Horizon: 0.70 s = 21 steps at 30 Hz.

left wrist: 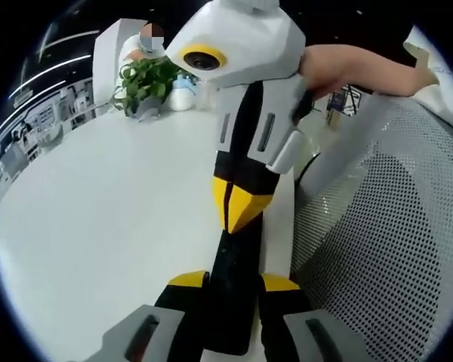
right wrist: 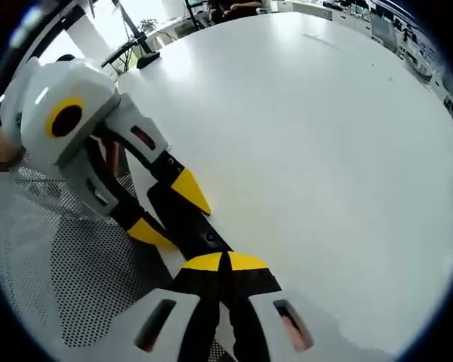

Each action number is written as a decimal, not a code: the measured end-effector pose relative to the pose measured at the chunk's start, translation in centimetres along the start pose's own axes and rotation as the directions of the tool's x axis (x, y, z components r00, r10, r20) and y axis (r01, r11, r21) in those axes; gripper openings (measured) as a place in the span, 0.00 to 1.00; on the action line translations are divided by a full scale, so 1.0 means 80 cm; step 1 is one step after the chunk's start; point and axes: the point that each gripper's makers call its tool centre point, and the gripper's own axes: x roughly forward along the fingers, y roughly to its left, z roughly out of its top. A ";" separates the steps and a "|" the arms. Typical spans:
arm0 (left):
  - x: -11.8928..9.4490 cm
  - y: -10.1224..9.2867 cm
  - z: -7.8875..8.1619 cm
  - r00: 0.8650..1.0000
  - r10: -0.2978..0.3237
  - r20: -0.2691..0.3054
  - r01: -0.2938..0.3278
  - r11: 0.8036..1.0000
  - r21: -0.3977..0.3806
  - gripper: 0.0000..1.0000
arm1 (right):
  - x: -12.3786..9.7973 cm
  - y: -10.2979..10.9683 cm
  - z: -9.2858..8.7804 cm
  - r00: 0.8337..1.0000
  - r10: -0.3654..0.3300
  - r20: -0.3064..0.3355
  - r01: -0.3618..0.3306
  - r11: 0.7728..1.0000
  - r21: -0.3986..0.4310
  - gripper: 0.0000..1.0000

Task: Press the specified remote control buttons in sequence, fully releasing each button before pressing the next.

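A slim black remote (left wrist: pixel 228 324) is held just above the white table's edge, and my left gripper (left wrist: pixel 234 280) is shut on its long sides. My right gripper (left wrist: pixel 238 202) comes down from above with its yellow tips shut together, and they rest on the remote's upper face. In the right gripper view, the right gripper (right wrist: pixel 226 262) has its joined tips on the remote (right wrist: pixel 198 228). There the left gripper (right wrist: pixel 168 211) clamps the remote from the left. The buttons under the tips are hidden.
The white table (left wrist: pixel 98 219) spreads wide and bare. A potted plant (left wrist: pixel 143 81) and a white bottle (left wrist: pixel 183 93) stand at its far side. A white mesh chair back (left wrist: pixel 392 226) sits close beside the grippers. A person's arm (left wrist: pixel 362 66) reaches in behind the right gripper.
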 end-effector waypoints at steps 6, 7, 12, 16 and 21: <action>-0.007 -0.003 -0.008 0.999 -0.023 -0.028 0.023 1.000 -0.002 0.25 | 0.000 0.002 -0.001 1.000 0.005 -0.003 -0.005 1.000 -0.016 0.00; -0.008 -0.003 -0.008 0.999 -0.022 -0.033 0.022 1.000 0.001 0.25 | 0.000 0.003 -0.001 1.000 0.001 -0.006 -0.001 1.000 -0.027 0.00; -0.014 -0.005 -0.014 0.998 -0.019 -0.063 0.021 0.999 0.033 0.24 | 0.000 0.003 -0.001 1.000 -0.020 -0.021 0.018 0.997 -0.073 0.00; -0.020 0.000 -0.019 0.997 -0.006 -0.082 0.006 1.000 0.010 0.25 | 0.000 0.001 0.000 0.999 -0.028 -0.021 0.026 0.996 -0.086 0.00; -0.032 -0.001 -0.027 0.993 -0.009 -0.115 0.004 0.999 -0.044 0.25 | -0.001 -0.004 -0.001 0.998 -0.058 -0.032 0.054 0.993 -0.107 0.00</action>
